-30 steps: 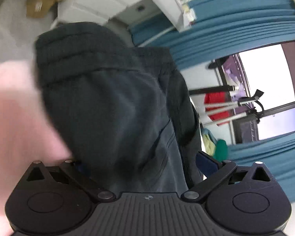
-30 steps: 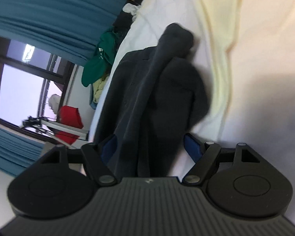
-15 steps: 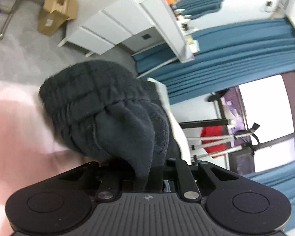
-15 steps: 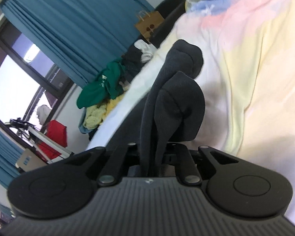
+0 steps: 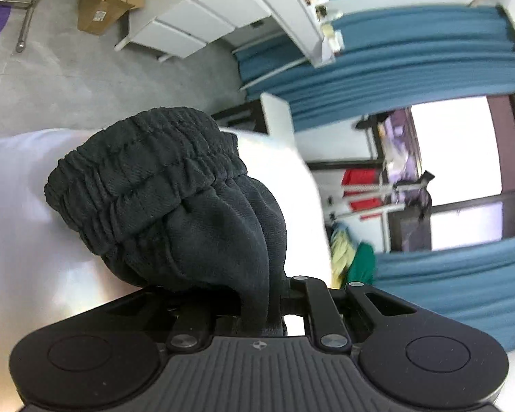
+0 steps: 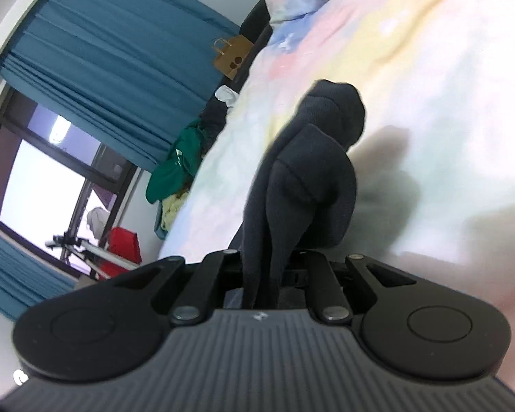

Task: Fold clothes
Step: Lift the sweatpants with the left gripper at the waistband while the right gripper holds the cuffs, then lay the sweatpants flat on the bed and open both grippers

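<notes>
Dark sweatpants [image 5: 175, 206] bunch up over the bed [image 6: 429, 86], pinched at both ends. The left gripper [image 5: 257, 312] has its jaws clamped tight on the gathered elastic waistband; the right gripper [image 6: 267, 281] has its jaws closed on a folded bunch of the same dark fabric, probably a leg end. A label on the cardboard box [image 5: 103, 10] is too small to read

2 grippers [image 5: 257, 309] [image 6: 261, 285], 1 dark garment [image 5: 175, 199], 1 cardboard box [image 5: 110, 0]
</notes>
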Tool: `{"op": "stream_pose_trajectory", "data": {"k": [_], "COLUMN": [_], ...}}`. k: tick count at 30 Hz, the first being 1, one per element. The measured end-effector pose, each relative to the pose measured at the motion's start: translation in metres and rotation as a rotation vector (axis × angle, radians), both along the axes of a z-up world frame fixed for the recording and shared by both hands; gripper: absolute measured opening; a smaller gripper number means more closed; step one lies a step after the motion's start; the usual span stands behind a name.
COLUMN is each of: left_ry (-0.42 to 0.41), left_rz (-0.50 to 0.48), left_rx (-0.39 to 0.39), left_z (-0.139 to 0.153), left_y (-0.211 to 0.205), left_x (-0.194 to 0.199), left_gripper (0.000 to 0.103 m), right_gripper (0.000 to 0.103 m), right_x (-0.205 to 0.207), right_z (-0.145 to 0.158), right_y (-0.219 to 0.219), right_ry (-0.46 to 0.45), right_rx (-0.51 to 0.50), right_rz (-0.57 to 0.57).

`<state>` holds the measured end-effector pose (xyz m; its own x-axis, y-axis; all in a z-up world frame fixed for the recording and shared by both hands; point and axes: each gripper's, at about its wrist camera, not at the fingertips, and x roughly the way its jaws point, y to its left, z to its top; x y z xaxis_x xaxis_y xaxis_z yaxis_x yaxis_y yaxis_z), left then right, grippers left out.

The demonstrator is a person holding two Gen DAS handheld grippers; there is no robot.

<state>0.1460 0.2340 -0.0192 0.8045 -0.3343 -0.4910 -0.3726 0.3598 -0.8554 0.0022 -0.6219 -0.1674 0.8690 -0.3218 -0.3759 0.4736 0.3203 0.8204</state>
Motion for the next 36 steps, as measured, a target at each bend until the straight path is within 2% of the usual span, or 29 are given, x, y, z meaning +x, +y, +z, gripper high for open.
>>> {"op": "stream_pose_trajectory", "data": {"k": [3,5,8,10,11,12,15,18,20,22,23,26,28,31,33,35,36], "left_ry": [0.065,0.099,0.103,0.089,0.088,0.089,0.084,0.055,0.048,0.031,0.006,-0.063,-0.077,-0.118,-0.17,-0.208,-0.222], "left_rz": [-0.031,-0.062,-0.115,-0.159,-0.194,-0.226,-0.279,-0.329,-0.339,-0.337,-0.323,-0.301,-0.364,-0.439,-0.467,-0.495,-0.512], "left_rx": [0.007,0.047,0.107,0.147,0.183,0.225,0.334,0.472,0.613,0.755,0.81,0.962,1.019,1.027,1.029,1.023,1.022], "left_z": [-0.025,-0.035,-0.039,-0.036,-0.032,-0.028,-0.014,0.01,0.033,0.055,0.065,0.091,0.101,0.103,0.096,0.079,0.066], "left_y": [0.011,0.014,0.013,0.013,0.011,0.01,0.008,0.004,-0.005,-0.015,-0.022,-0.044,-0.067,-0.112,-0.149,-0.19,-0.209], "left_x": [-0.017,-0.021,-0.026,-0.032,-0.034,-0.037,-0.053,-0.076,-0.087,-0.098,-0.105,-0.124,-0.124,-0.108,-0.095,-0.076,-0.066], "left_gripper": [0.016,0.017,0.021,0.027,0.042,0.06,0.076,0.081,0.084,0.093,0.102,0.103,0.103,0.103,0.103,0.103,0.103], "right_gripper": [0.013,0.013,0.014,0.017,0.017,0.018,0.023,0.033,0.041,0.046,0.046,0.047,0.047,0.046,0.045,0.035,0.025], "right_x": [-0.025,-0.033,-0.038,-0.038,-0.037,-0.037,-0.041,-0.041,-0.036,-0.027,-0.022,-0.01,-0.006,0.0,0.005,0.008,0.009], "right_z": [-0.019,-0.03,-0.035,-0.035,-0.036,-0.037,-0.045,-0.053,-0.055,-0.055,-0.055,-0.055,-0.057,-0.063,-0.061,-0.057,-0.056], "right_y": [0.006,0.011,0.018,0.019,0.02,0.02,0.013,0.01,0.009,0.009,0.008,0.005,-0.001,-0.012,-0.014,-0.013,-0.012], "right_ry": [0.018,0.036,0.057,0.047,0.04,0.028,-0.046,-0.075,-0.074,-0.061,-0.055,-0.05,-0.074,-0.139,-0.135,-0.099,-0.082], "right_rx": [0.012,-0.002,-0.03,-0.011,0.005,0.024,0.108,0.131,0.12,0.092,0.077,0.043,0.043,0.082,0.06,-0.002,-0.028], "right_rz": [0.017,0.03,0.039,0.029,0.023,0.018,0.035,0.071,0.091,0.107,0.116,0.123,0.097,0.069,0.078,0.085,0.087]}}
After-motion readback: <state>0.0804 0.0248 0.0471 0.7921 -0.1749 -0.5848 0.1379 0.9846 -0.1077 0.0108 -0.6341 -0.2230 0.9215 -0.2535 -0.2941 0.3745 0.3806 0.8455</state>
